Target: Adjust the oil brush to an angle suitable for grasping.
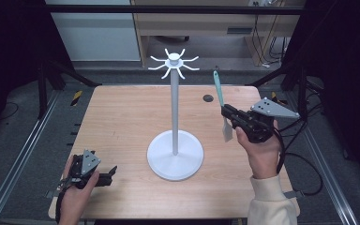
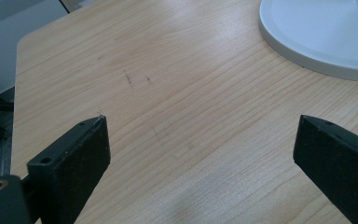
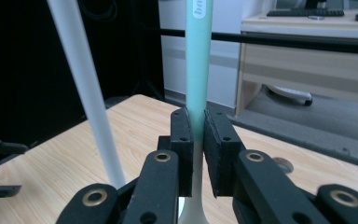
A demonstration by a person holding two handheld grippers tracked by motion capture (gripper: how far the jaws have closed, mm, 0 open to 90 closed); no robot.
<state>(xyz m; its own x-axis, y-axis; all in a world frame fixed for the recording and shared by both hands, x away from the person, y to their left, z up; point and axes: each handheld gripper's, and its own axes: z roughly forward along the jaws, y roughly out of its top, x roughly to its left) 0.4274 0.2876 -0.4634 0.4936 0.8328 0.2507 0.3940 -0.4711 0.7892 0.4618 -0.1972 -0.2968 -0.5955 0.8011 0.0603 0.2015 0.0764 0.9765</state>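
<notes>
Toward three o'clock of the wooden table [image 1: 122,122], the right gripper [image 1: 226,112] is raised above the surface in the person's right hand [image 1: 261,152], its jaws drawn narrow and clamped on a spatula [image 1: 221,101]. That spatula stands nearly upright: its teal handle runs up toward twelve o'clock, leaning slightly to eleven, and its pale blade hangs below the jaws, clear of the tabletop. From the right gripper view, the pads [image 3: 182,140] press on both sides of the handle [image 3: 198,60] where teal fades into white, and the white pole [image 3: 86,93] of the stand rises just to the nine o'clock side of it. At the table's centre, the white stand [image 1: 175,152] sits on a round base, with a ring of curved hooks [image 1: 174,63] at its top; the spatula is near the pole but apart from it, lower than the hooks. Down at seven o'clock, the left gripper [image 1: 110,174] rests low by the table's near edge in the left hand [image 1: 77,194], well apart from the stand's base. Its own view shows the jaws spread wide with bare wood between them, and the base's rim [image 2: 307,56] at one o'clock.
</notes>
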